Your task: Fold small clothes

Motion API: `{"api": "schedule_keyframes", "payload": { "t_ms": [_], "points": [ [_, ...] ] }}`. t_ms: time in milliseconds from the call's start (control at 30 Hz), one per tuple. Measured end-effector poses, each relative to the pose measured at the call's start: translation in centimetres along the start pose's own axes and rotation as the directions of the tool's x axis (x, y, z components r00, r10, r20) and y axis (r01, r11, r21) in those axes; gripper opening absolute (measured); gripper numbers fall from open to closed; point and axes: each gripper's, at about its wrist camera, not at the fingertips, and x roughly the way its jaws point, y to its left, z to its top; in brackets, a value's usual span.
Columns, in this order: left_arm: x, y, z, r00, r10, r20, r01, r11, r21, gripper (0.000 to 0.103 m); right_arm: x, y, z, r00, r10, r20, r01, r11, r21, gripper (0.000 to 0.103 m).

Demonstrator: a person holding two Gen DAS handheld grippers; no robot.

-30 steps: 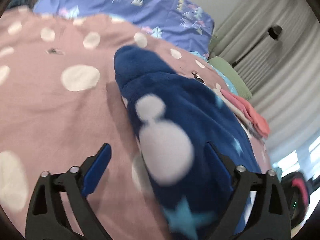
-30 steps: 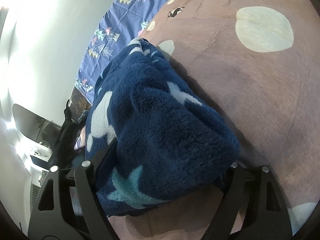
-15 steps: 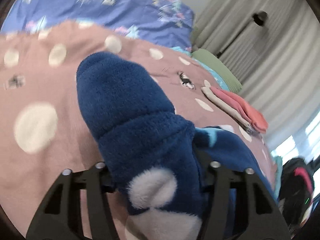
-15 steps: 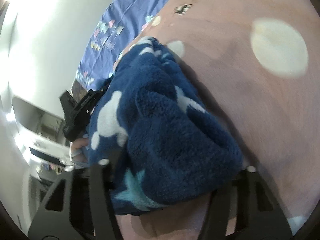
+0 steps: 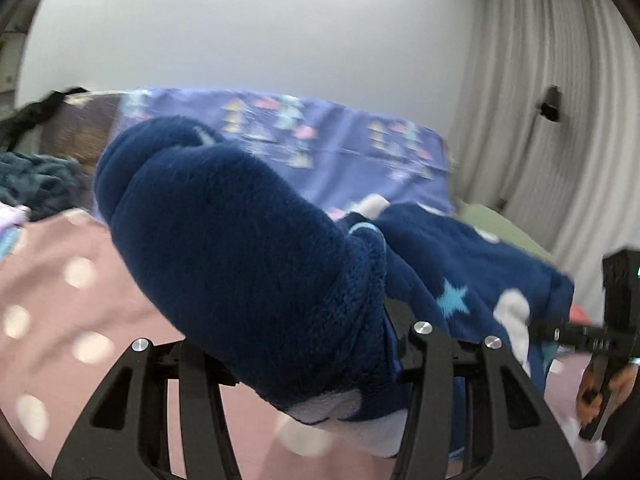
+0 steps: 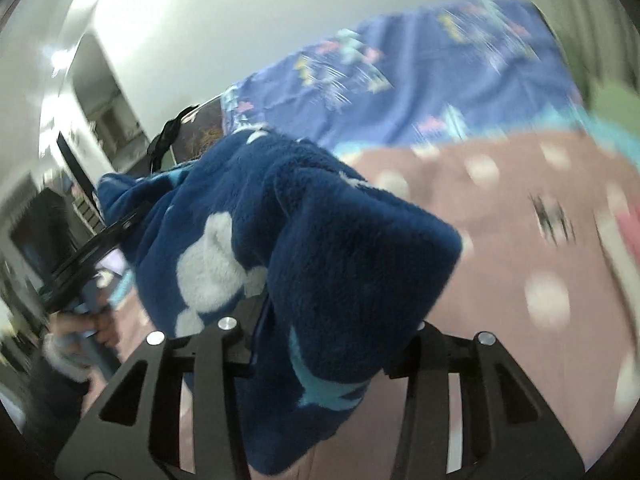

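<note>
Pink polka-dot bedspread underneath. Left gripper clamped on navy fleece garment, lifted off bed. Right gripper jaws closing, pinching its other bunched end. Beyond: purple patterned sheet, white wall, grey curtains.
</note>
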Motion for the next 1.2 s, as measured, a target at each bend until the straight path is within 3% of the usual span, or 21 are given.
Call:
{"api": "schedule_keyframes", "payload": {
  "t_ms": [100, 233, 433, 467, 500, 533, 567, 600, 633, 667, 700, 733, 800, 867, 933, 1033, 1133, 1200],
  "points": [
    [1.3, 3.0, 1.1, 0.995, 0.097, 0.012, -0.097, 0.995, -0.017, 0.052, 5.4, 3.1, 4.6, 0.999, -0.034, 0.025, 0.037, 0.994, -0.101, 0.04],
    [3.6, 6.6, 1.5, 0.981, 0.193, 0.025, -0.191, 0.98, -0.048, 0.052, 11.2, 5.5, 7.8, 0.996, -0.062, 0.056, 0.071, 0.983, -0.172, 0.04],
    [7.7, 11.3, -0.5, 0.959, 0.28, -0.042, -0.283, 0.954, -0.098, 0.052, 19.9, 6.9, 8.6, 0.996, -0.085, 0.016, 0.086, 0.973, -0.216, 0.04],
    [9.0, 12.1, -1.3, 0.952, 0.3, -0.064, -0.305, 0.946, -0.108, 0.054, 21.5, 6.9, 8.3, 0.995, -0.097, 0.011, 0.097, 0.97, -0.223, 0.04],
    [10.1, 12.4, -1.8, 0.946, 0.313, -0.088, -0.322, 0.94, -0.115, 0.06, 22.6, 6.9, 8.0, 0.994, -0.108, 0.006, 0.107, 0.968, -0.229, 0.047],
    [11.4, 13.3, -3.1, 0.93, 0.335, -0.152, -0.354, 0.927, -0.124, 0.065, 23.6, 6.7, 7.4, 0.991, -0.133, 0.004, 0.131, 0.964, -0.23, 0.054],
    [12.6, 14.1, -4.4, 0.909, 0.352, -0.225, -0.385, 0.914, -0.126, 0.072, 24.7, 6.4, 6.1, 0.977, -0.212, 0.018, 0.21, 0.951, -0.225, 0.077],
    [13.8, 14.7, -5.7, 0.88, 0.364, -0.306, -0.415, 0.902, -0.12, 0.073, 25.4, 5.9, 4.8, 0.961, -0.275, 0.029, 0.274, 0.935, -0.224, 0.087],
    [14.6, 15.5, -7.5, 0.841, 0.393, -0.371, -0.457, 0.884, -0.099, 0.074, 26.4, 5.2, 3.0, 0.953, -0.304, -0.004, 0.294, 0.926, -0.237, 0.087],
    [14.4, 15.8, -7.9, 0.84, 0.406, -0.359, -0.469, 0.877, -0.105, 0.077, 27.0, 4.5, 1.6, 0.951, -0.304, -0.05, 0.283, 0.926, -0.249, 0.085],
    [13.2, 16.3, -8.0, 0.871, 0.371, -0.323, -0.438, 0.884, -0.166, 0.085, 26.9, 3.8, 0.7, 0.946, -0.318, -0.057, 0.297, 0.924, -0.24, 0.086],
    [12.3, 16.7, -7.9, 0.887, 0.346, -0.305, -0.418, 0.884, -0.212, 0.087, 26.4, 3.0, 0.1, 0.952, -0.299, -0.061, 0.28, 0.936, -0.214, 0.086],
    [11.3, 17.0, -8.0, 0.888, 0.335, -0.316, -0.414, 0.881, -0.23, 0.089, 24.7, 0.9, -0.5, 0.974, -0.205, -0.097, 0.197, 0.976, -0.091, 0.086],
    [10.4, 15.8, -8.1, 0.881, 0.336, -0.332, -0.407, 0.897, -0.172, 0.089, 22.7, -0.5, -1.0, 0.978, -0.171, -0.122, 0.172, 0.985, 0.0, 0.086],
    [9.1, 13.6, -8.3, 0.882, 0.355, -0.312, -0.4, 0.912, -0.094, 0.089, 19.7, -0.6, -2.3, 0.979, -0.179, -0.095, 0.179, 0.984, -0.01, 0.086],
    [4.6, 8.9, -9.8, 0.916, 0.334, -0.221, -0.345, 0.939, -0.012, 0.094, 14.8, 0.7, -5.0, 0.979, -0.199, -0.038, 0.194, 0.976, -0.101, 0.086],
    [-0.5, 3.9, -11.5, 0.948, 0.282, -0.147, -0.279, 0.959, 0.041, 0.102, 8.0, 2.0, -8.7, 0.972, -0.231, 0.041, 0.235, 0.956, -0.177, 0.096],
    [-3.1, 1.4, -12.4, 0.959, 0.266, -0.095, -0.26, 0.963, 0.07, 0.102, 4.7, 2.4, -10.1, 0.969, -0.237, 0.075, 0.247, 0.954, -0.17, 0.1]
  ]
}}
